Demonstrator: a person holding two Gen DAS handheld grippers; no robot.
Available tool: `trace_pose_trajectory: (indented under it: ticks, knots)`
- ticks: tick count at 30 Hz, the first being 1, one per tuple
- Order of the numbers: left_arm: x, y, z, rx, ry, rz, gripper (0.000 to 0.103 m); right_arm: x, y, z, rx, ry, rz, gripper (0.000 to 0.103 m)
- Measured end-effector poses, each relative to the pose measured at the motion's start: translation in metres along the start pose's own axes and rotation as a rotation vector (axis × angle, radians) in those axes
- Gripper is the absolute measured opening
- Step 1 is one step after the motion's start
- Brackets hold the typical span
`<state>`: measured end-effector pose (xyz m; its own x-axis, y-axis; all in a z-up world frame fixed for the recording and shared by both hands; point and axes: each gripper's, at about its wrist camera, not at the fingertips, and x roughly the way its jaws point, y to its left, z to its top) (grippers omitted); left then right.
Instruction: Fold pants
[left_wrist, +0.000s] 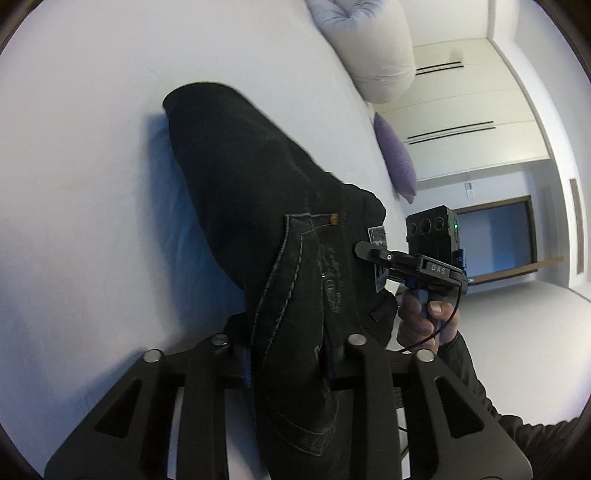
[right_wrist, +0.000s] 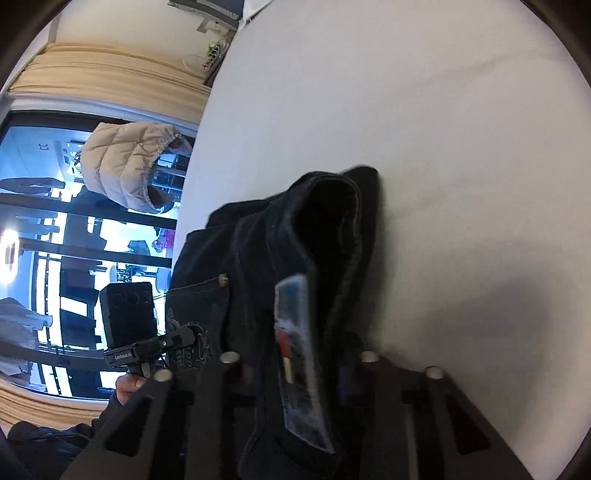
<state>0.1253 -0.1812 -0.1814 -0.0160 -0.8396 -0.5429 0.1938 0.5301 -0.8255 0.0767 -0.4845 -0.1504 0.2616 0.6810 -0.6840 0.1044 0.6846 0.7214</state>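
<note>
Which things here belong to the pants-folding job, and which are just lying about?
Job: black pants; left gripper and right gripper, each clamped on the waist end; white bed beneath.

Lying about: white pillow; purple cushion; beige puffer jacket.

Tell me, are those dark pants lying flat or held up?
Held up: both grippers pinch the pants at the waistband, and the legs trail onto the white bed.

The white bed sheet (left_wrist: 74, 184) lies bare and open to the left of the black denim pants (left_wrist: 229, 177); at its far edge a white puffy duvet roll (left_wrist: 376, 55) and a lilac cushion (left_wrist: 397, 158) stand in the way; in the right wrist view the sheet (right_wrist: 443, 147) is bare to the right of the pants (right_wrist: 295, 240).
</note>
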Motion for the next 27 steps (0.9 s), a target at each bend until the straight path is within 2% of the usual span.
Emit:
trace_pose_trajectory:
  ticks: [2, 5, 10, 15, 20, 22, 24, 25, 27]
  knots:
    - [-0.001, -0.008, 0.003, 0.013, -0.012, -0.006, 0.021, -0.004, 0.014, -0.001, -0.027, -0.019, 0.0, 0.021]
    - [-0.022, -0.015, 0.012, 0.036, -0.043, -0.028, 0.021, -0.004, 0.037, 0.004, -0.078, -0.027, -0.021, 0.02]
    - [-0.07, -0.02, 0.055, 0.123, -0.113, 0.062, 0.021, 0.008, 0.067, 0.038, -0.115, -0.045, 0.025, 0.02]
    - [-0.096, -0.003, 0.111, 0.159, -0.142, 0.164, 0.021, 0.047, 0.089, 0.092, -0.105, -0.059, 0.059, 0.02]
    - [-0.087, 0.035, 0.138, 0.12, -0.137, 0.225, 0.021, 0.098, 0.076, 0.13, -0.027, -0.027, 0.038, 0.02]
    - [-0.082, 0.061, 0.139, 0.083, -0.119, 0.245, 0.022, 0.111, 0.058, 0.132, 0.024, -0.014, 0.025, 0.021]
    - [-0.075, 0.077, 0.133, 0.06, -0.12, 0.261, 0.028, 0.116, 0.044, 0.128, 0.057, -0.016, 0.044, 0.025]
    - [-0.067, 0.076, 0.134, 0.052, -0.126, 0.265, 0.032, 0.118, 0.038, 0.125, 0.068, -0.024, 0.06, 0.026]
    - [-0.066, 0.072, 0.13, 0.062, -0.151, 0.284, 0.034, 0.117, 0.034, 0.121, 0.08, -0.049, 0.091, 0.029]
